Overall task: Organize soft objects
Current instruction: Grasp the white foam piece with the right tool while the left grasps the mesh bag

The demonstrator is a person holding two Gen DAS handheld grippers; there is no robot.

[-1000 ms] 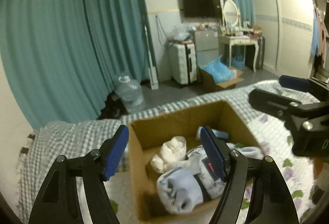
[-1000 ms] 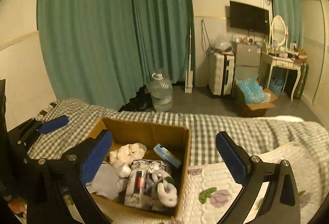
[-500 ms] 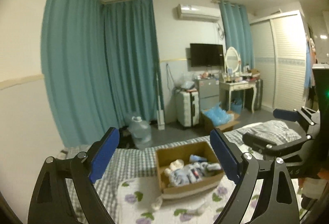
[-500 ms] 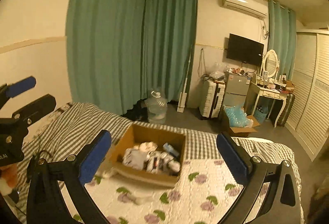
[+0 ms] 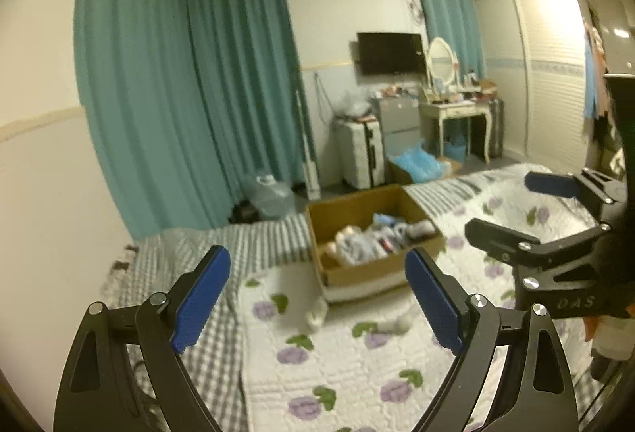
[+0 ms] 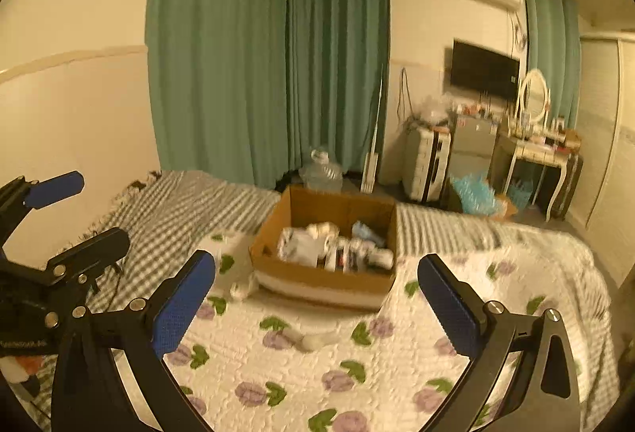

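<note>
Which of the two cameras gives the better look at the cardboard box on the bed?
The right wrist view: the cardboard box sits near the middle, between the open fingers, its contents fairly distinct. In the left wrist view the box is also fully visible, but seen corner-on, with blurrier contents.

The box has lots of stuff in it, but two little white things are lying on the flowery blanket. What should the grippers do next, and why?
Probably bring the open left gripper down to the small white roll near the cardboard box's front corner. It and another white roll lie loose on the quilt, outside the box, and both grippers look empty.
</note>
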